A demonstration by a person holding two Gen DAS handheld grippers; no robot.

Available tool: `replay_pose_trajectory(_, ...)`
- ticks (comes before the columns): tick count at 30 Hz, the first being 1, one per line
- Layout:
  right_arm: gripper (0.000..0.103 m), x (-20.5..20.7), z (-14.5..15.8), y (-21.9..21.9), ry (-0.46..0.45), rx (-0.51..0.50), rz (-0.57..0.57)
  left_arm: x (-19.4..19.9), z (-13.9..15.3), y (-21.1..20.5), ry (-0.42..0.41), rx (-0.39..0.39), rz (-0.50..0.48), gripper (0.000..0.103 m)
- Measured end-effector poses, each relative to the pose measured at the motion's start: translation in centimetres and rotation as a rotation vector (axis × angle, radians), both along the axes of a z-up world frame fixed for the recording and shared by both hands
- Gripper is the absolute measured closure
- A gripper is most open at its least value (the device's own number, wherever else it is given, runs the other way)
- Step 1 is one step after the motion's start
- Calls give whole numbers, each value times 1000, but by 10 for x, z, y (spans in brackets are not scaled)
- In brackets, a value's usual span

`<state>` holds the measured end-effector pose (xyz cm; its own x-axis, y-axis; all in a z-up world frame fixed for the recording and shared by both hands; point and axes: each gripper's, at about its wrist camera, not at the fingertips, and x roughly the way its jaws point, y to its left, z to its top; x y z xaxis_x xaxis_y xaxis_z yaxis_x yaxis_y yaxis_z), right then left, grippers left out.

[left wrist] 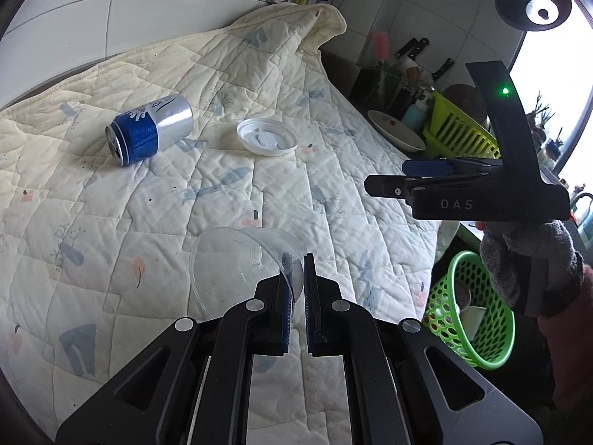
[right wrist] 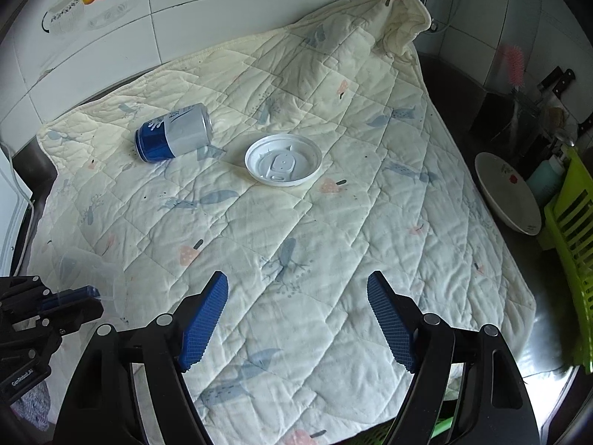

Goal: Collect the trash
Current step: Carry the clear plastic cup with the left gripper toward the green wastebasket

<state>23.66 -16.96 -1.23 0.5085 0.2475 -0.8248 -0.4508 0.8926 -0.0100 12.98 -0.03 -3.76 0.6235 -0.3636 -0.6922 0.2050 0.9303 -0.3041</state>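
A cream quilt (right wrist: 296, 222) is covering the table. A white bowl (right wrist: 507, 196) is sitting beside a yellow-green dish rack (right wrist: 570, 230), with knives (left wrist: 411, 48) and a pink brush (right wrist: 515, 63) standing behind.

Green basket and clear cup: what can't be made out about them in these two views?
- Green basket, left wrist view: contents unclear; its mesh wall and the gloved hand cover most of it.
- Same basket, right wrist view: only a sliver at the bottom edge, behind the right gripper.
- Clear cup: faint, blurred, beside the left gripper.
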Motion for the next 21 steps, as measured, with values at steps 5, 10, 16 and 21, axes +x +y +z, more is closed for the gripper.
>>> replay_pose_trajectory(5,28,-2,-3,-4,6,-6,-4,0,-2,-8,5,-8,-13,98)
replay_pose_trajectory(10,28,-5,6,-17,-6,-8,-18,-6,-2,-25,2,-19,-54,98)
replay_pose_trajectory(16,28,-6,16,-30,-17,0,-36,-17,-7,-57,14,-20,-128,98)
replay_pose_trajectory(21,28,-8,27,-35,-38,-5,-38,-27,-16,-84,32,-19,-192,98)
